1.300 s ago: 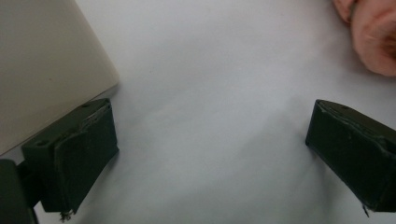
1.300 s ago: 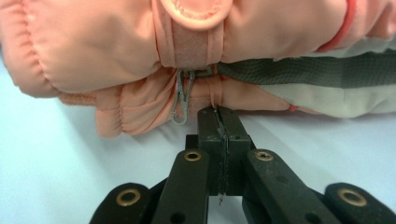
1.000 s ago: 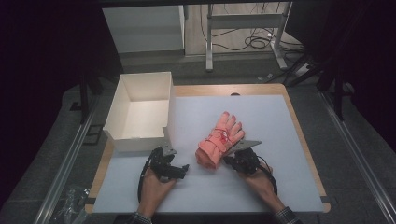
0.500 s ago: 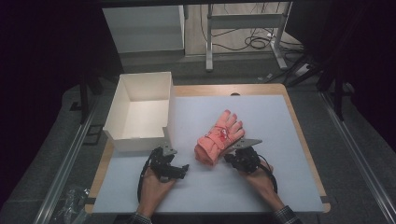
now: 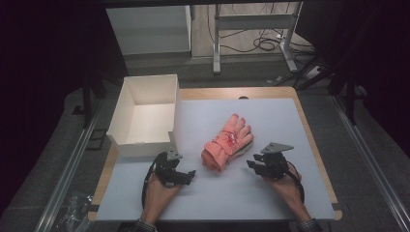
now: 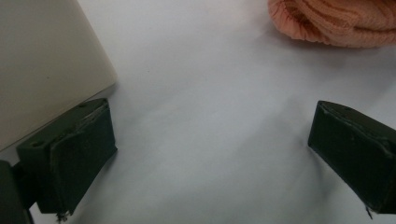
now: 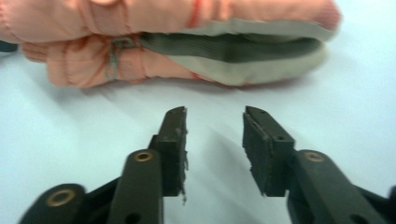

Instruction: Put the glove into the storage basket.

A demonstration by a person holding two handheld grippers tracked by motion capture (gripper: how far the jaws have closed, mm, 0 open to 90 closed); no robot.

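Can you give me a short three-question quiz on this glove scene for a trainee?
1. True or false: the gloves lie inside the box.
2. Which gripper is nearer the box: A) left gripper B) right gripper?
3. What is between the right gripper's jaws?

Key
1. False: they lie on the table, right of the box.
2. A.
3. Nothing: the jaws have just been opening and stand apart, short of the gloves.
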